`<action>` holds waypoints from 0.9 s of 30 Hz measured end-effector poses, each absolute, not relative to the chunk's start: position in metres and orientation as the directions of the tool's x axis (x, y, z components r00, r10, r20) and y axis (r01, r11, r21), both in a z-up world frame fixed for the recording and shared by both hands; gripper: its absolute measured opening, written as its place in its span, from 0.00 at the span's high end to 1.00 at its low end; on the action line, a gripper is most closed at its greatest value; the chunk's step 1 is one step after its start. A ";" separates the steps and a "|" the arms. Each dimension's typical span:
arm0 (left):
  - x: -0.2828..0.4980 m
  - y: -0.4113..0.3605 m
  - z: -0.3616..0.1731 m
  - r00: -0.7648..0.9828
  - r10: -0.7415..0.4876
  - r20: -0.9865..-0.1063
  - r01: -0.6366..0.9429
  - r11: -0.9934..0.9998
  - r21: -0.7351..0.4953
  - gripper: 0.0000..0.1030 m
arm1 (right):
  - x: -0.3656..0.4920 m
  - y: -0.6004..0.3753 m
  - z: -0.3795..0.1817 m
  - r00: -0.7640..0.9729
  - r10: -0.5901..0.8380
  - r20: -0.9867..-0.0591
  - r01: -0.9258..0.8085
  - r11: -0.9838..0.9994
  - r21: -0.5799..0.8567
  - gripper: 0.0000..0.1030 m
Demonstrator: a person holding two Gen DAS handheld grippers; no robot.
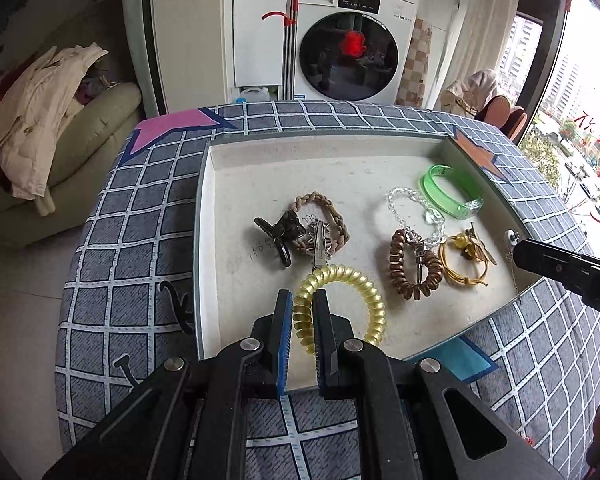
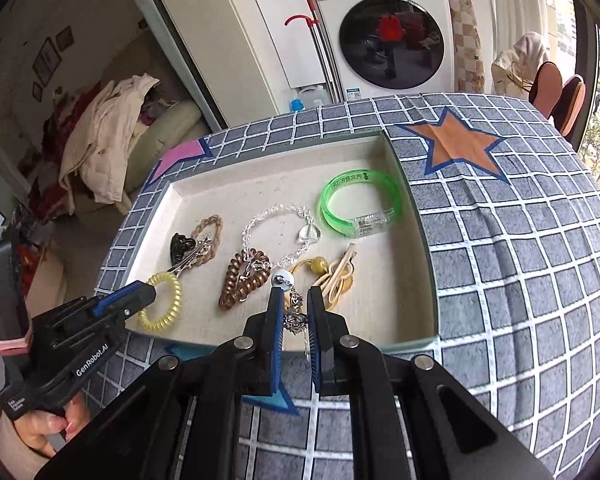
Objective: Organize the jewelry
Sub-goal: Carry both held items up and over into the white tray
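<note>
A shallow white tray (image 1: 220, 168) (image 2: 416, 264) sits on a checked tablecloth and holds the jewelry. My left gripper (image 1: 302, 297) (image 2: 148, 292) is closed around the left side of a yellow coil hair tie (image 1: 364, 280) (image 2: 172, 300) at the tray's near edge. My right gripper (image 2: 292, 294) (image 1: 518, 246) holds a silver chain with a pearl bead (image 2: 282, 279) (image 1: 511, 237) over the tray's near right part. In the tray lie a green bangle (image 1: 448, 192) (image 2: 360, 200), a clear crystal bracelet (image 1: 414, 212) (image 2: 276, 224), a brown coil tie (image 1: 414, 272) (image 2: 244, 280), a gold cord bracelet (image 1: 464, 256) (image 2: 332, 276), a braided tan band (image 1: 324, 220) and a black clip (image 1: 280, 232).
The table (image 1: 140, 240) carries a grey checked cloth with pink (image 1: 172, 128), orange (image 2: 456, 144) and blue star patches. A washing machine (image 1: 352, 40) stands behind it. A sofa with clothes (image 1: 52, 128) is at the left, and windows are at the right.
</note>
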State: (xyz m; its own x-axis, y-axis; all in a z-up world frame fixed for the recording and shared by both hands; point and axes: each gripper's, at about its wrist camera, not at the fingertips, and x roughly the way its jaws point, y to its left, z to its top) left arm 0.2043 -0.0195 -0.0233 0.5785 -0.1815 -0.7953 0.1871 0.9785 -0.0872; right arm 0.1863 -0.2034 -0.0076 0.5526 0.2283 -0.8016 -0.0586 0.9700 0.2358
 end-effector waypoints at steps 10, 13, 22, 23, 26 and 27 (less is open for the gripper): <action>0.223 -0.028 -0.040 0.568 -0.127 -0.813 0.167 0.985 -0.037 0.70 | 0.208 -0.199 -0.032 0.535 0.179 -0.825 -0.043 0.982 0.186 0.88; 0.227 -0.030 -0.039 0.574 -0.112 -0.811 0.166 0.986 -0.018 0.70 | 0.212 -0.201 -0.033 0.540 0.162 -0.826 -0.031 0.985 0.173 0.88; 0.228 -0.034 -0.041 0.582 -0.085 -0.809 0.160 0.987 0.011 0.70 | 0.217 -0.197 -0.037 0.546 0.126 -0.828 -0.042 0.992 0.123 0.88; 0.227 -0.035 -0.042 0.582 -0.083 -0.809 0.160 0.987 0.014 0.70 | 0.217 -0.196 -0.037 0.546 0.124 -0.829 -0.046 0.992 0.118 0.87; 0.224 -0.036 -0.041 0.585 -0.083 -0.806 0.164 0.986 0.017 0.70 | 0.216 -0.195 -0.036 0.542 0.122 -0.832 -0.048 0.992 0.114 0.87; 0.223 -0.036 -0.040 0.588 -0.084 -0.805 0.166 0.986 0.019 0.70 | 0.216 -0.195 -0.036 0.540 0.124 -0.833 -0.048 0.992 0.116 0.87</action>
